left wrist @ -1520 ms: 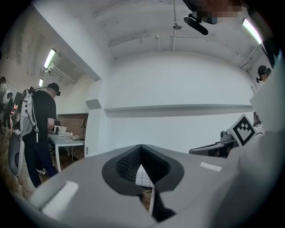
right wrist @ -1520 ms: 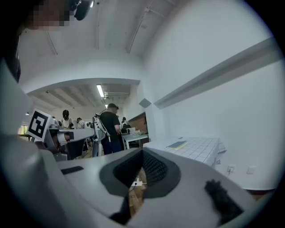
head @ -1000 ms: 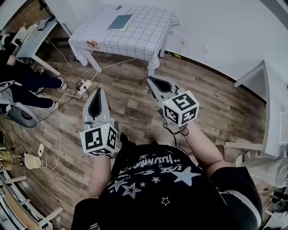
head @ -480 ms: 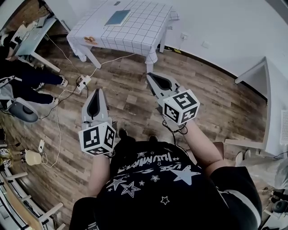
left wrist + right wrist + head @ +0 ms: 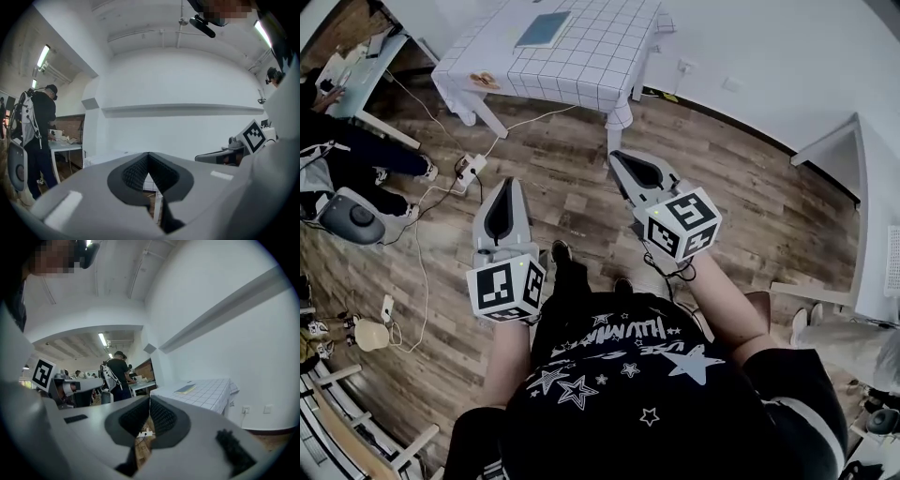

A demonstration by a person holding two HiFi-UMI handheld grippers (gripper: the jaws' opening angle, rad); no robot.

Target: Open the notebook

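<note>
A teal closed notebook (image 5: 542, 28) lies flat on a table with a white checked cloth (image 5: 581, 66) at the top of the head view, far beyond both grippers. The right gripper view shows the same notebook (image 5: 186, 389) on that table (image 5: 208, 397), ahead and to the right. My left gripper (image 5: 508, 184) is shut and holds nothing, its tips (image 5: 148, 155) meeting over the wooden floor. My right gripper (image 5: 615, 158) is also shut and holds nothing, its tips (image 5: 150, 400) together. Both are held level at waist height, well short of the table.
A power strip with cables (image 5: 467, 172) lies on the wooden floor (image 5: 572, 197) between me and the table. A person (image 5: 356, 155) is at a desk (image 5: 358, 80) to the left. White furniture (image 5: 853, 197) stands at the right.
The table and notebook have slid toward the top edge of the head view. Both grippers stay shut and have sunk slightly.
</note>
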